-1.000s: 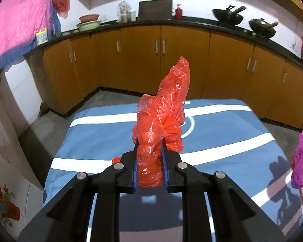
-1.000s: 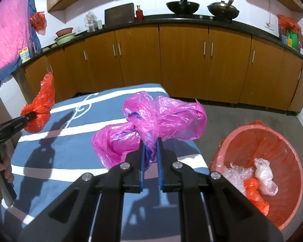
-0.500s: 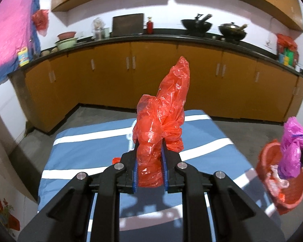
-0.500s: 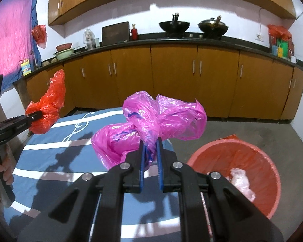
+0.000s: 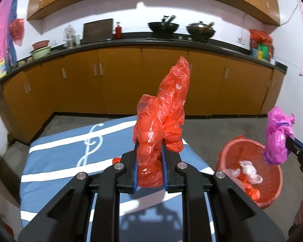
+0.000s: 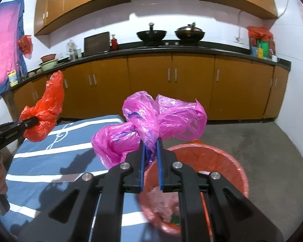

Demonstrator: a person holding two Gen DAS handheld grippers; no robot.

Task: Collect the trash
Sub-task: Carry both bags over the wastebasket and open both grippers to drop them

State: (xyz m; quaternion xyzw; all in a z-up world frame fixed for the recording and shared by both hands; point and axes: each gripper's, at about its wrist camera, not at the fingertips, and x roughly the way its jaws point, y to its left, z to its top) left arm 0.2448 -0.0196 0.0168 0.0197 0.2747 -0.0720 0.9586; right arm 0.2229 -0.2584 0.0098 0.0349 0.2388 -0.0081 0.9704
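Observation:
My left gripper [image 5: 149, 151] is shut on a crumpled red plastic bag [image 5: 161, 121] and holds it above the blue striped table [image 5: 60, 151]. It shows in the right wrist view [image 6: 42, 117] at the left. My right gripper [image 6: 150, 147] is shut on a crumpled pink plastic bag [image 6: 161, 119] and holds it above the red bin [image 6: 222, 159]. The pink bag [image 5: 277, 137] hangs over the red bin [image 5: 258, 153] in the left wrist view. The bin holds white and red plastic scraps [image 5: 249, 171].
The red bin stands on the grey floor [image 6: 272, 141] just right of the table. Orange kitchen cabinets [image 5: 131, 80] with a black counter run along the back wall. A small red scrap [image 5: 117, 159] lies on the table under my left gripper.
Both grippers have moved right, still holding their bags. The pink bag has gone from over the table's edge to above the bin. The bin now shows in the left wrist view.

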